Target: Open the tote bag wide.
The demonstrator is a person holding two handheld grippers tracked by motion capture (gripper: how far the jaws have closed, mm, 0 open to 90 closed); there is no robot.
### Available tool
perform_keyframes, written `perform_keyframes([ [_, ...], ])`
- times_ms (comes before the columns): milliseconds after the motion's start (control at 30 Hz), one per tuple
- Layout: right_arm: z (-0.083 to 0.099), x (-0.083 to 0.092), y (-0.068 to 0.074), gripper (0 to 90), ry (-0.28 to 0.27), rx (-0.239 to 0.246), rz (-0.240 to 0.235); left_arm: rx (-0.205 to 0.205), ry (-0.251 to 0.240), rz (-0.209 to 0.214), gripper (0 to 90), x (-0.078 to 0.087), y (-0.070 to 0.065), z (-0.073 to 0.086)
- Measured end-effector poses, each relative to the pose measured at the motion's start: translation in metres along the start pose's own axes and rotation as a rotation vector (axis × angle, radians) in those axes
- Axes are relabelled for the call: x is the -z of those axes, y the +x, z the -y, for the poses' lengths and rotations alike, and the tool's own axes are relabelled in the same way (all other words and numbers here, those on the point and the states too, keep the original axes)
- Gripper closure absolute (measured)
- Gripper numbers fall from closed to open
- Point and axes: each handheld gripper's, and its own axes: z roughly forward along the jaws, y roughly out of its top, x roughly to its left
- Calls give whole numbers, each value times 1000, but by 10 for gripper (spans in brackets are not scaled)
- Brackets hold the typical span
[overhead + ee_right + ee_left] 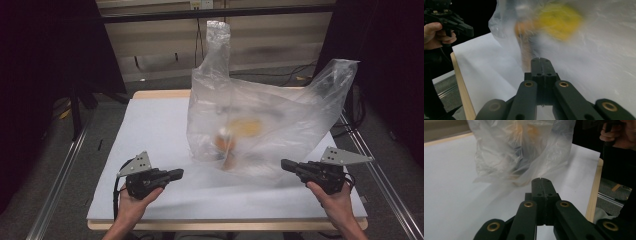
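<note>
**Both grippers clenched, bag standing between them**

The clear plastic bag stands on the white table, its handles sticking up, blurry yellow and orange items inside. The left gripper and right gripper hover low on either side, jaws pressed together on nothing, tips pointing inward at the bag.

Black hand-held gripper, brass rivets, grey three-cornered plate, trailing cable
</note>
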Motion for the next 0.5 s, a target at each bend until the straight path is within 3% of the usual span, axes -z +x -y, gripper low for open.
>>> perform_keyframes([
  [233,-14,-5,-3,900,17,-4,-12,-16,15,41,900,-10,-2,-18],
  [500,-34,-8,-6,900,16,10,-40,-32,41,51,900,-16,1,-37],
])
